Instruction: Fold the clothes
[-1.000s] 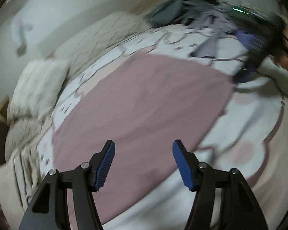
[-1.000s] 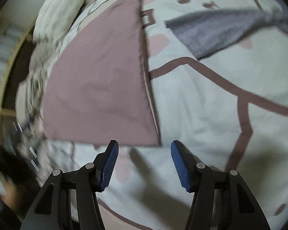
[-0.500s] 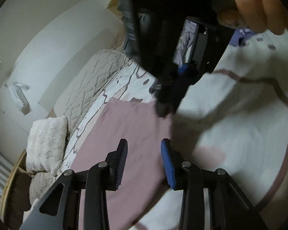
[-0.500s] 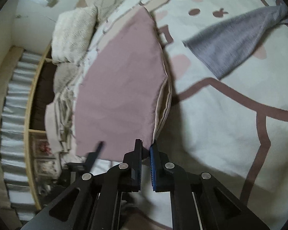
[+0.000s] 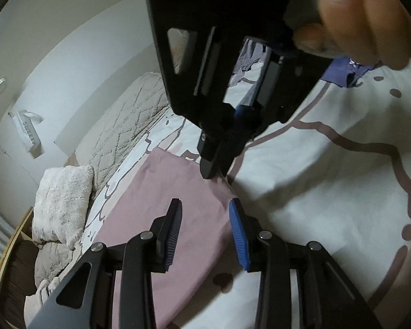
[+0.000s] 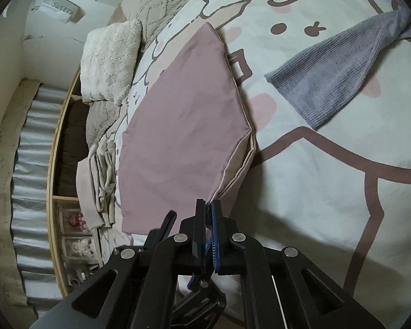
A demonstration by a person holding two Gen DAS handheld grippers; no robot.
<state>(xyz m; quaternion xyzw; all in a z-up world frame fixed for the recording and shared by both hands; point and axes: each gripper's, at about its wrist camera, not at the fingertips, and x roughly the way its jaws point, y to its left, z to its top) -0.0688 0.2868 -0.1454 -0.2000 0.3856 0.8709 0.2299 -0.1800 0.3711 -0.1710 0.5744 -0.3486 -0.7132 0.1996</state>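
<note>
A pink garment lies flat on a white bedspread with brown cartoon lines; it also shows in the right wrist view. My right gripper is shut on the near corner of the pink garment, whose edge lifts and shows a beige inner layer. In the left wrist view the right gripper pinches that corner from above. My left gripper is open just above the pink garment's right edge, below the right gripper.
A grey ribbed garment lies to the right on the bedspread. A blue garment lies farther back. Fluffy pillows, folded beige cloth and a wooden bed frame are on the left.
My right gripper moved onto the pink garment's corner and shut on it, lifting the edge. My left gripper swung close under the right gripper and narrowed its opening.
</note>
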